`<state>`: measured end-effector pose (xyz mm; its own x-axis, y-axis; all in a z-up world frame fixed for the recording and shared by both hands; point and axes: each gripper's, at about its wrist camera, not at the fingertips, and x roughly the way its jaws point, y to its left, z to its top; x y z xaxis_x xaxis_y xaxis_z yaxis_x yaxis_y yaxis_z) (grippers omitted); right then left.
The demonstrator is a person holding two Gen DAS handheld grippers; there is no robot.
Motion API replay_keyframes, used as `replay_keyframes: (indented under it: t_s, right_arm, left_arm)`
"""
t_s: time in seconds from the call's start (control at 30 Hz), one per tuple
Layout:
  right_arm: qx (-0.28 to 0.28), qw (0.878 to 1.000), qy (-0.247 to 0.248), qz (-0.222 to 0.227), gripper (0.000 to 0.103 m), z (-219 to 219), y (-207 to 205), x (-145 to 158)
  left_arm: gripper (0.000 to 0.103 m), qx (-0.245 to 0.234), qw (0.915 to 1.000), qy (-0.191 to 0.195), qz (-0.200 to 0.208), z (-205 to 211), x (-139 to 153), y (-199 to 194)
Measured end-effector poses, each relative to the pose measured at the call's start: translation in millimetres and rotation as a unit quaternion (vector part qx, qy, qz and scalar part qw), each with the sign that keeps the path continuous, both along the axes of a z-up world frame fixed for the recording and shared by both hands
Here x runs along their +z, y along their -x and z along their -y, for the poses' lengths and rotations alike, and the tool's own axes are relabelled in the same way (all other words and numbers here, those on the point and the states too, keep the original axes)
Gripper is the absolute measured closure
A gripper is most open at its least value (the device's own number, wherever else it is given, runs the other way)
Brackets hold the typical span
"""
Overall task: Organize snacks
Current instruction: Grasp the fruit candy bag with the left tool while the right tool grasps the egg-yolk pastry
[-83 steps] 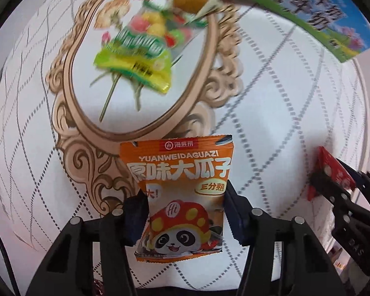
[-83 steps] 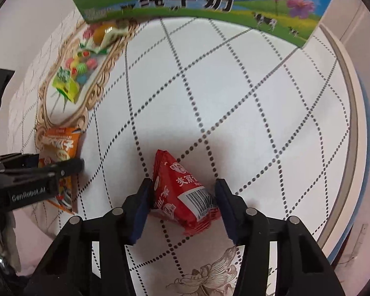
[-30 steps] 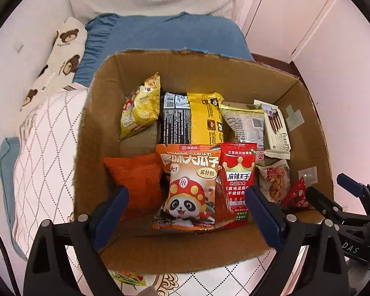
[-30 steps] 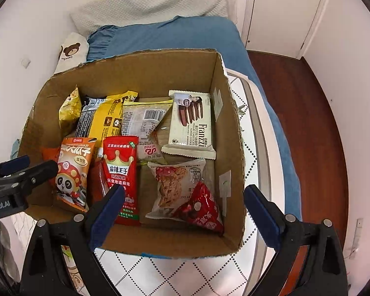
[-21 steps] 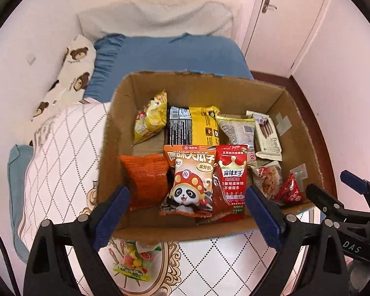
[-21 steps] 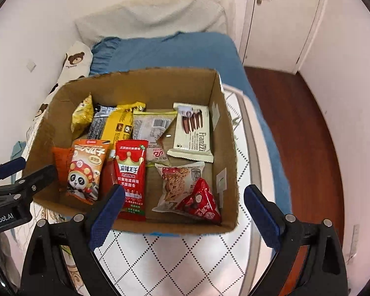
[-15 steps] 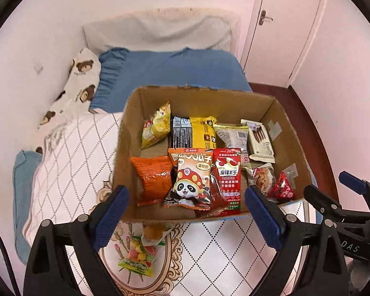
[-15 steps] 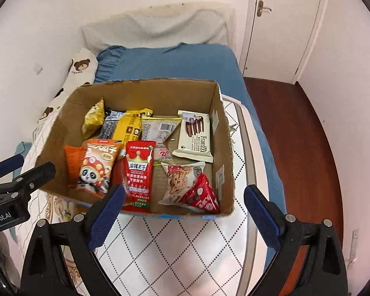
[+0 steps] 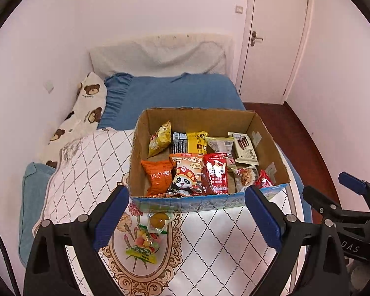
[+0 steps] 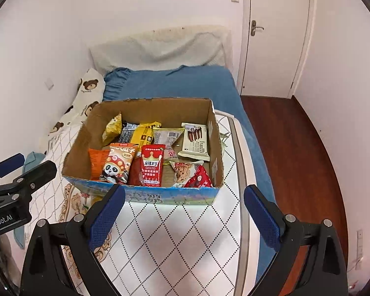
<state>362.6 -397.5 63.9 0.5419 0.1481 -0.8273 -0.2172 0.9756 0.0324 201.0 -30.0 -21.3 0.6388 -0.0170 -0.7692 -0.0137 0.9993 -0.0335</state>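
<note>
Cardboard box (image 9: 268,148) of glossy crinkled snack packets (image 9: 187,172), both grippers (image 9: 186,218) (image 10: 183,218) wide apart, empty

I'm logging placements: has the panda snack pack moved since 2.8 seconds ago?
Yes. The panda snack pack went from the left gripper's grip over the tablecloth into the cardboard box.

Both wrist views look down-forward from near table edge; left view offset leftward, right view rightward; shared: cardboard box (image 9: 271,145) (image 10: 215,133), bed (image 9: 175,91) (image 10: 175,83), door (image 9: 273,37) (image 10: 276,34).
</note>
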Motion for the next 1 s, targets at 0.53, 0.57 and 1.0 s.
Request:
replay_keyframes:
  t_s: [0.53, 0.57, 1.0]
  right_arm:
    - [0.006, 0.997, -0.054, 0.045, 0.004, 4.7, 31.7, 25.1]
    - [0.012, 0.997, -0.062, 0.039, 0.005, 2.7, 31.1, 21.1]
    - [0.078, 0.982, -0.118, -0.128, 0.048, -102.3, 14.7, -129.8]
  left_arm:
    - [0.007, 0.033, 0.9987, -0.003, 0.037, -10.9, 13.5, 28.2]
    - [0.007, 0.040, 0.9987, 0.000, 0.032, -17.6, 8.5, 28.1]
    - [0.007, 0.169, 0.9782, 0.008, -0.120, -153.9, -127.5, 27.9]
